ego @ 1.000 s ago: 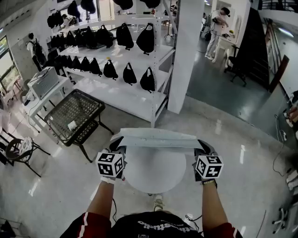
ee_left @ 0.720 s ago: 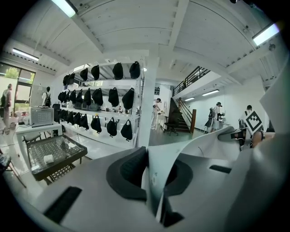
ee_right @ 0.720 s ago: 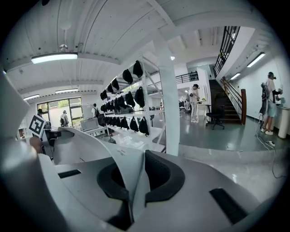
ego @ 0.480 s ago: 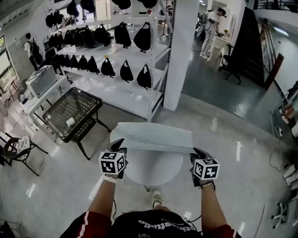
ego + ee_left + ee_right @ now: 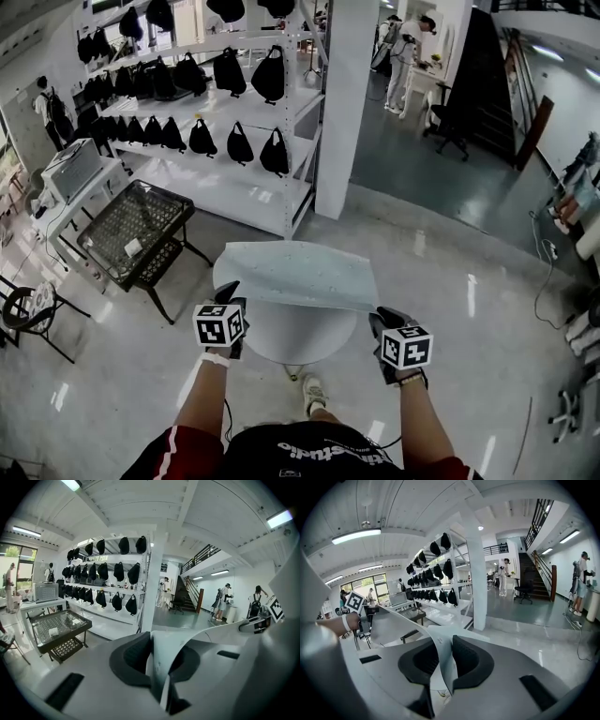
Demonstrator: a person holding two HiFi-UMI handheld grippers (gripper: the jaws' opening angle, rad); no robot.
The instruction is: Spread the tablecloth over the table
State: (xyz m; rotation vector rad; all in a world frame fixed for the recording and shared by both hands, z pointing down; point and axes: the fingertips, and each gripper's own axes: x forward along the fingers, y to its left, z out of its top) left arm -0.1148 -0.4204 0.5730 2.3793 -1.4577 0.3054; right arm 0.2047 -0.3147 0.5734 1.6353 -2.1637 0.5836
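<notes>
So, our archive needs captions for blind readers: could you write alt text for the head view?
From above, a person's left gripper and right gripper have the near edge of a pale tablecloth between their opening jaws; it partly covers a round white table. Shelves of black bags stand behind.

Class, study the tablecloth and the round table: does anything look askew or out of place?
Yes. The tablecloth covers only the far part of the round white table; the near part shows bare. Its near edge runs slanted across the tabletop, so it looks askew.
</notes>
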